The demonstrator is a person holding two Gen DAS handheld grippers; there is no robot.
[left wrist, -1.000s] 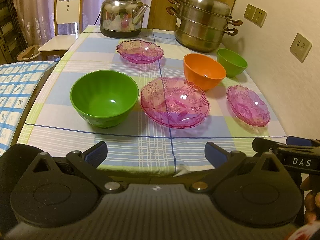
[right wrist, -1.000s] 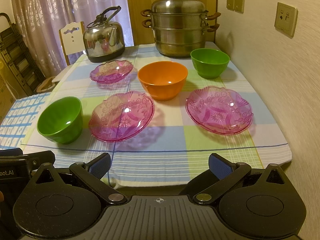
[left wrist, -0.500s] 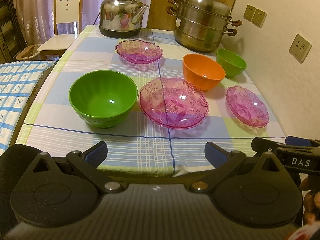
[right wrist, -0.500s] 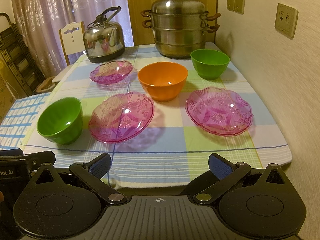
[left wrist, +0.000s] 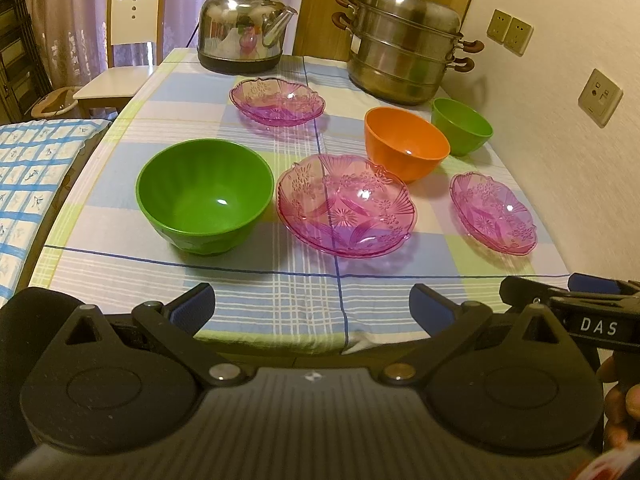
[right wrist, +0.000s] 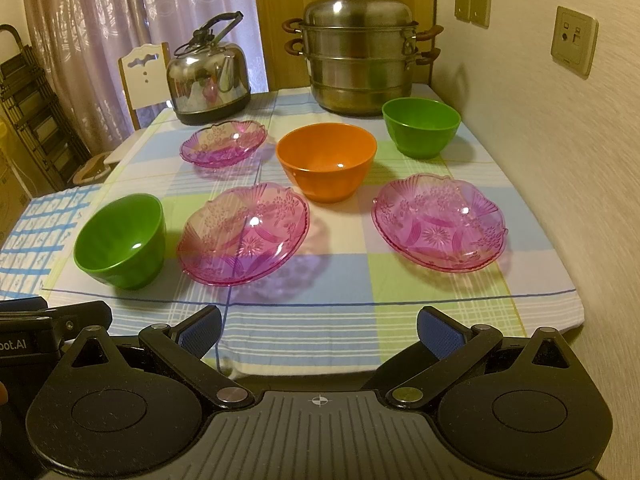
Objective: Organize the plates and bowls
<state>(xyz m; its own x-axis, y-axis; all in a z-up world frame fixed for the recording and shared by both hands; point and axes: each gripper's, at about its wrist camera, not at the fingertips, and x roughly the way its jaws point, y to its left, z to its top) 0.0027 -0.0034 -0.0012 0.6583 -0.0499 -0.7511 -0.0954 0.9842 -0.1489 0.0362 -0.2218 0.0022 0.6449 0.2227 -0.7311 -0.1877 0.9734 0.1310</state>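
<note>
left gripper | drifted slightly forward-right | right gripper | eased slightly closer to table

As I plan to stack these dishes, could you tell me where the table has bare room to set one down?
The widest bare patch is the front strip of tablecloth, between the table edge and the near green bowl and two near pink plates. The back is crowded: kettle, steamer pot, orange bowl, far green bowl, far pink plate.
</note>
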